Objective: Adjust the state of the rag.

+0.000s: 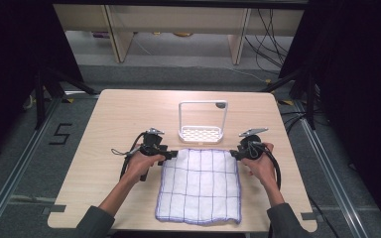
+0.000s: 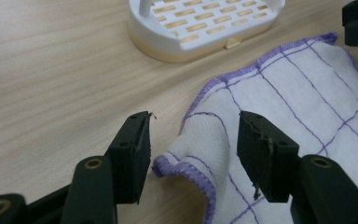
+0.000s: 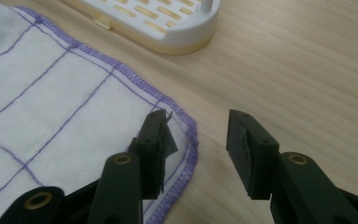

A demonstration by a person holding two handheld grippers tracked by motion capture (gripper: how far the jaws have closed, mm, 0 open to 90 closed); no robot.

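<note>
A white cloth with a purple grid and purple hem point(image 1: 199, 184) lies spread on the wooden table. My left gripper point(image 1: 171, 154) is at its far left corner and my right gripper point(image 1: 234, 153) at its far right corner. In the left gripper view the open gripper point(image 2: 193, 140) straddles the cloth's rumpled, raised corner point(image 2: 186, 154) without closing on it. In the right gripper view the open gripper point(image 3: 196, 140) stands over the flat hemmed corner point(image 3: 186, 135), which lies between the jaws beside the left one.
A white slotted rack with a tall looped handle point(image 1: 202, 121) stands just beyond the cloth's far edge; its base point(image 2: 200, 25) point(image 3: 158, 23) is close to both grippers. Bare tabletop point(image 1: 104, 129) stretches to the left and right. Table legs and cables lie on the floor behind.
</note>
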